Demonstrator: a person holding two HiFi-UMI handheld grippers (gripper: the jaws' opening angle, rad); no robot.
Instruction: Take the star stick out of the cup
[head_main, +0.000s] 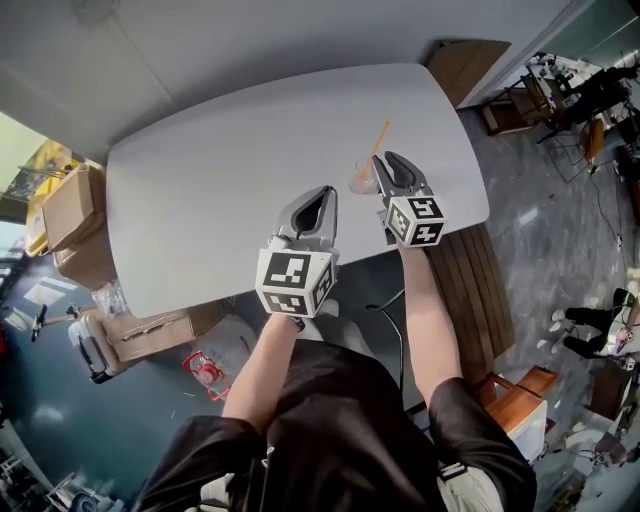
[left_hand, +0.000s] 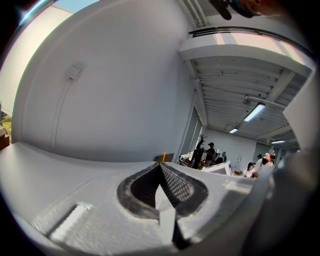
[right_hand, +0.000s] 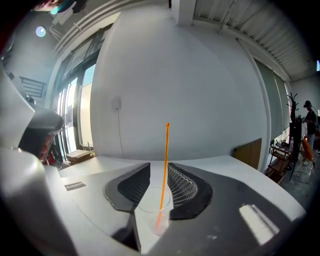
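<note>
Right tool (right_hand: 158, 175), jaws apart around the clear cup (right_hand: 152, 212); the orange star stick (right_hand: 165, 160) rises near-upright between them. Left tool (left_hand: 161, 167) closed, farther off.

Bright, even daylight overall, shadows soft. Head view sharp, fisheye bend at corners; table (head_main: 220, 200) flatly lit. Both gripper views: heavy barrel distortion, black vignette round rim. Ceiling strip lights (left_hand: 254, 112) blown out. Windows (right_hand: 75, 120) glare at left. Star stick (right_hand: 164, 165) crisp, nearest foreground soft.

Cardboard boxes (head_main: 68, 205) sit left of the white table (head_main: 220, 170).
</note>
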